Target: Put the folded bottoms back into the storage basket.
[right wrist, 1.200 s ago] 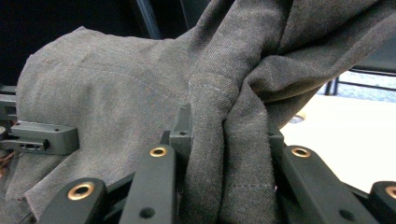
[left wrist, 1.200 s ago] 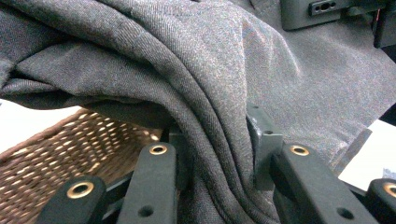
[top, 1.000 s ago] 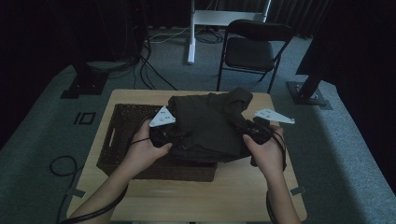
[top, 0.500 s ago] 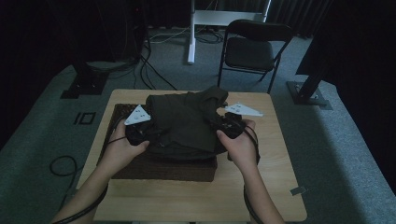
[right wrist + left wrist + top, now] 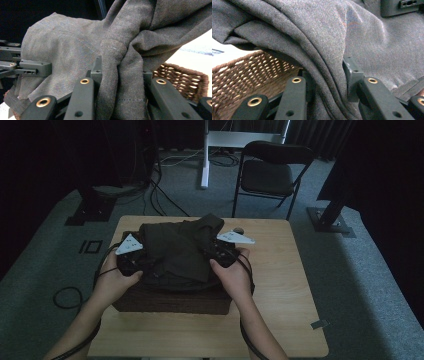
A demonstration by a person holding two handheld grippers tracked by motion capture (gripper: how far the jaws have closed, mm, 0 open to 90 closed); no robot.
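A dark grey-brown garment (image 5: 175,252) hangs bunched between my two grippers, over a brown woven basket (image 5: 170,302) on the wooden table (image 5: 280,285). My left gripper (image 5: 145,266) is shut on the garment's left side. Folds of the cloth (image 5: 329,45) are pinched between its jaws (image 5: 328,80), and the basket's weave (image 5: 242,72) lies just below. My right gripper (image 5: 207,256) is shut on the right side, a hemmed fold (image 5: 112,50) clamped between its jaws (image 5: 120,75). Beyond that fold I see the left gripper (image 5: 30,67) and the basket rim (image 5: 182,77).
The basket takes up the table's left and middle; bare wood lies to its right and along the near edge. A small round object (image 5: 239,230) sits near the table's far edge. A black folding chair (image 5: 272,172) and cables stand on the floor beyond.
Both hands have carried the garment to the left and slightly down, so it now hangs centred over the basket. Both grips stay shut on the cloth.
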